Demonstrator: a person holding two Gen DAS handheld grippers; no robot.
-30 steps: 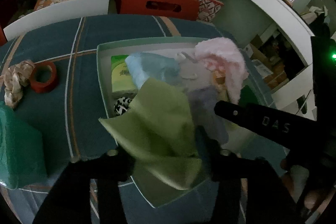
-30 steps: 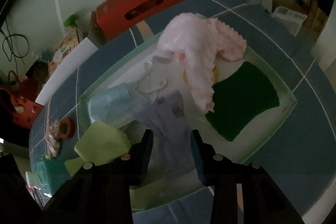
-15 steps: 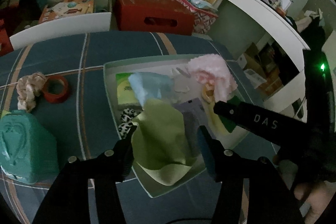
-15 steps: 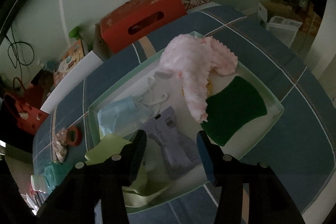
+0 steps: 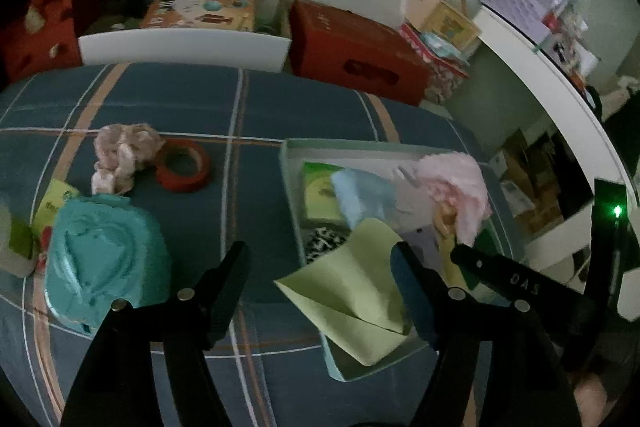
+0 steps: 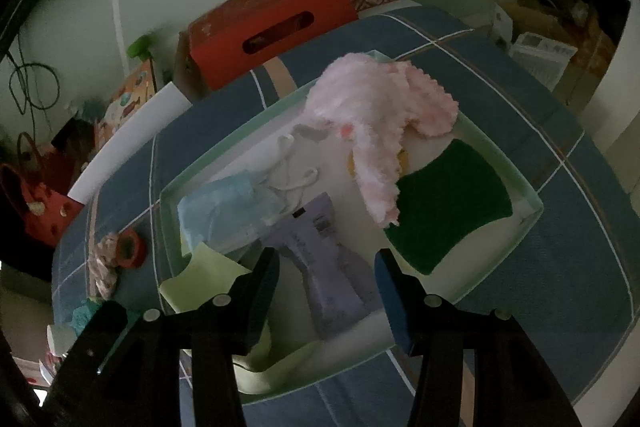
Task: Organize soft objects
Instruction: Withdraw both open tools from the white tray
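Left gripper (image 5: 320,279) open wide, jaws spread, nothing between the fingers, angled down. Right gripper (image 6: 326,287) also open, jaws parted, empty, tilted down. In the left wrist view the right gripper's black finger shows just right of the left gripper's right finger, close beside it; touching or not unclear.

- A room in a home, dim inside.
- A red storage box (image 5: 352,61) and toy boxes (image 5: 200,9) sit by the wall.
- A plaid cloth (image 5: 240,99) covers the worktop.
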